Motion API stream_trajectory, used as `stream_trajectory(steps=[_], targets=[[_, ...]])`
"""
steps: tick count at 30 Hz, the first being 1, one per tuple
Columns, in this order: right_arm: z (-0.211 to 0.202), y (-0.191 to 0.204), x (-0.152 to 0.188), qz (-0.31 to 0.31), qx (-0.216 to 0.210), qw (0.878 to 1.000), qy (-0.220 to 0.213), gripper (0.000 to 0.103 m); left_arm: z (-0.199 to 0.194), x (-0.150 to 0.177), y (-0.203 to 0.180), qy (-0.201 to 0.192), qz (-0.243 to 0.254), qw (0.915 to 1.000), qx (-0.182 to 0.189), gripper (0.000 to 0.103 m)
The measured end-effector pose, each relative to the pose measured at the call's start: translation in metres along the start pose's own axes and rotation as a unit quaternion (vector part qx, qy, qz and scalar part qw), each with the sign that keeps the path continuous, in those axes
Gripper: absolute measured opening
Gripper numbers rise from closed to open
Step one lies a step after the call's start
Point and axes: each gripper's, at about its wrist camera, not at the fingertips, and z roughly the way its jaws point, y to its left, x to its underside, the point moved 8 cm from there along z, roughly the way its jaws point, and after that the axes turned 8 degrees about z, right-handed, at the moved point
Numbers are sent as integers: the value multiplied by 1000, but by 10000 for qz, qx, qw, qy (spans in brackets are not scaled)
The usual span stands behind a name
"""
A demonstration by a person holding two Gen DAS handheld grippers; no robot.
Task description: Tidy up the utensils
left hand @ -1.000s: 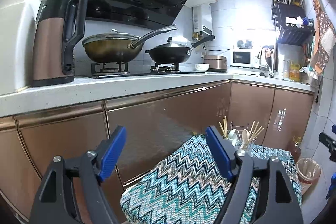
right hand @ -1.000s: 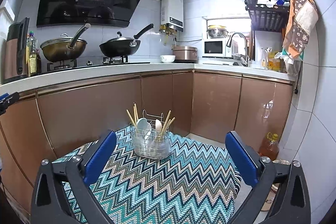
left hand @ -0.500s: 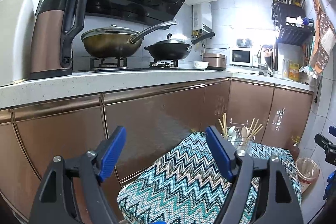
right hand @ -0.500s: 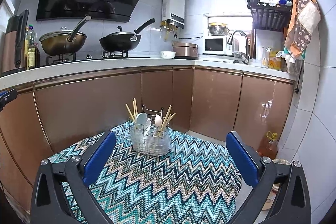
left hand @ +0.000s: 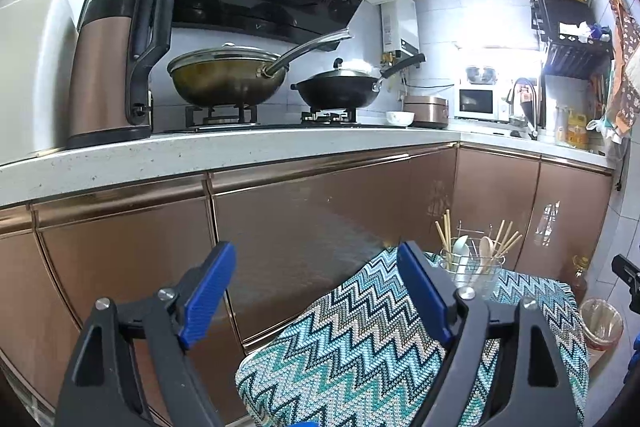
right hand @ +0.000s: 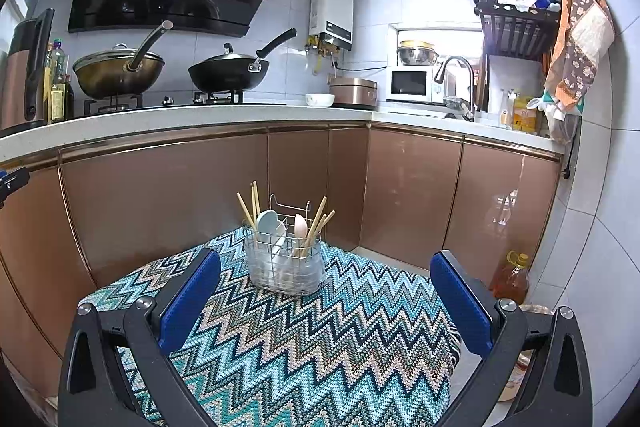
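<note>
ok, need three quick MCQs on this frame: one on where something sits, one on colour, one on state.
1. Where does the wire utensil caddy stand?
A. on the zigzag cloth
B. on the counter
C. in the sink

2. What colour are the gripper pads?
A. red
B. blue
C. green

3. What is between the right gripper fingers?
A. a spoon
B. chopsticks
C. nothing

Key: 1 A, the caddy rests on the patterned cloth below the cabinets. 2 B, the pads on both grippers are blue. 3 C, the fingers stand wide apart with only cloth behind them; the left gripper, its jaws opening, is empty too.
</note>
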Motion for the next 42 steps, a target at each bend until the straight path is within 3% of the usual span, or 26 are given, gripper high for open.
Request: stream_trajectory(steps=[22, 42], targets=[[22, -6, 10, 31, 73, 9998, 177, 103, 9, 4, -11, -16, 54, 10000, -2, 82], [28, -10, 15, 49, 207, 9994, 262, 103, 23, 16, -48, 119, 89, 9994, 313, 82]])
